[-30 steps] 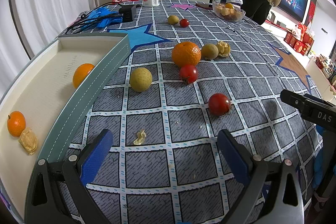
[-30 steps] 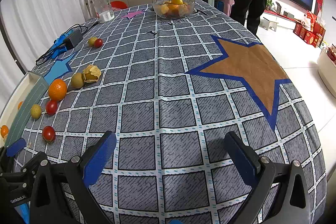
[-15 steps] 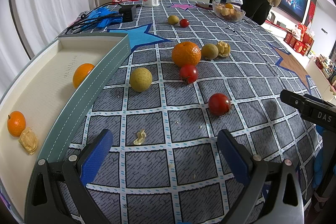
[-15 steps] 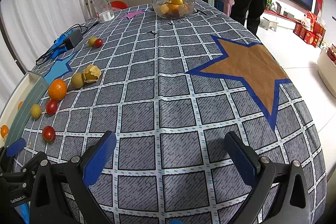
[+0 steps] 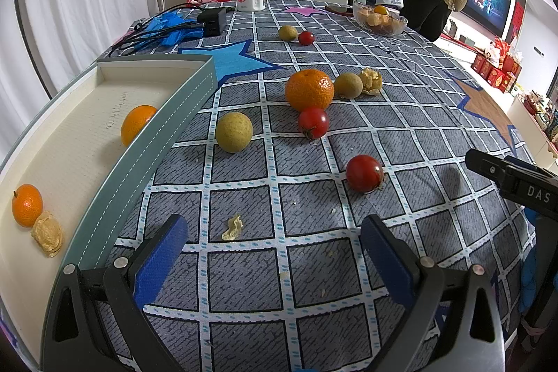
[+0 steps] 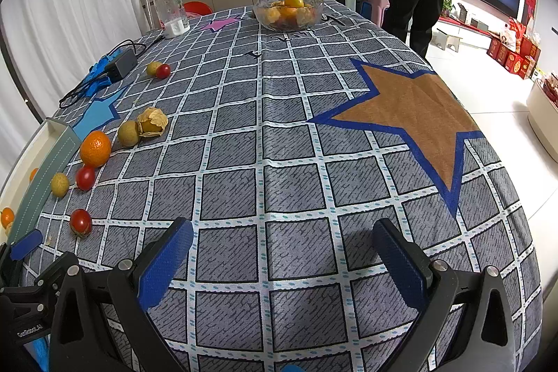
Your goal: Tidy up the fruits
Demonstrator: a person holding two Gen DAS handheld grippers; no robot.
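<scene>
Living room, table [image 5: 314, 274] under grid cloth. Tray [image 5: 146, 142] at left already holds two small oranges [image 5: 137, 124], so loose fruit likely goes there. Left gripper [image 5: 273, 244] jaws apart, empty, low, nearest tomato [image 5: 364, 172] ahead. Right gripper [image 6: 282, 253] jaws apart, idle, well clear of fruit.

The left tool [image 5: 273, 237] hangs wide open above the bench [image 5: 314, 271]; a cherry tomato [image 5: 364, 173] lies ahead, the tray [image 5: 150, 142] alongside.
</scene>
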